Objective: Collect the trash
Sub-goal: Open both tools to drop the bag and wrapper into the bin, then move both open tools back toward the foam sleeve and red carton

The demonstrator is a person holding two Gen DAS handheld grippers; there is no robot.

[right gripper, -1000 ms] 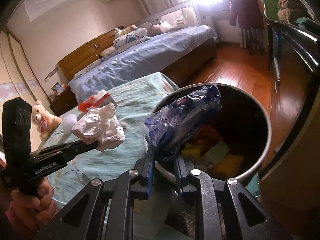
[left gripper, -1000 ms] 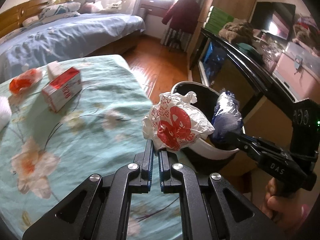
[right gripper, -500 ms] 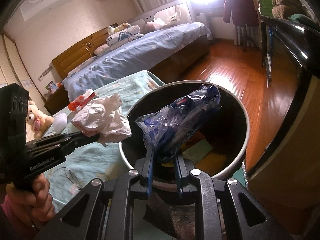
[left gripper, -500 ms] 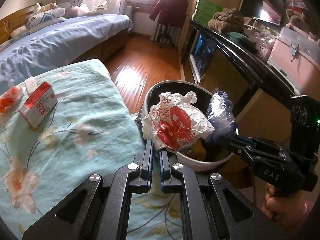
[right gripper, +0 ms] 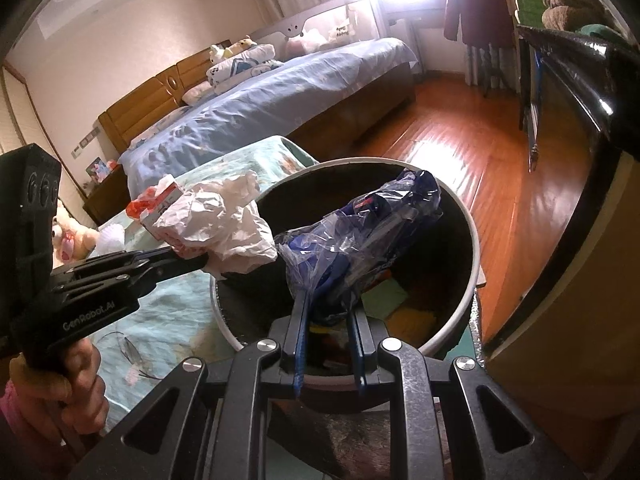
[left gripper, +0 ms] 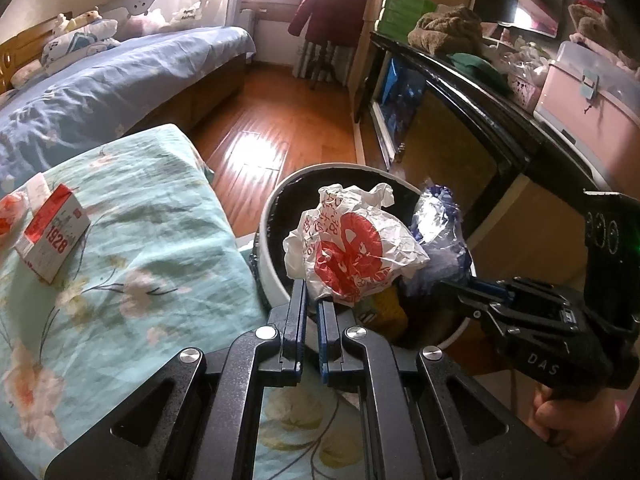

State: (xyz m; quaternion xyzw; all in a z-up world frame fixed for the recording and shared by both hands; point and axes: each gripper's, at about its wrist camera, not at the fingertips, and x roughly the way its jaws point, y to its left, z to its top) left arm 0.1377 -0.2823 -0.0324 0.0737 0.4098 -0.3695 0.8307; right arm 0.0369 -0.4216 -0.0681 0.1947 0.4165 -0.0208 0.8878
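- Left wrist view: your left claw [left gripper: 312, 300] is clamped on the white bag [left gripper: 352, 246], held over the bin [left gripper: 268, 240]. Not dropped yet. On the counter [left gripper: 140, 216] a carton [left gripper: 52, 238] and a red wrapper [left gripper: 6, 216] are left to collect.
- Right wrist view: your right claw [right gripper: 328, 312] pinches the blue bag [right gripper: 360, 240] above the bin's mouth. Paper scraps [right gripper: 400, 304] already lie inside, so I'd judge you about midway.
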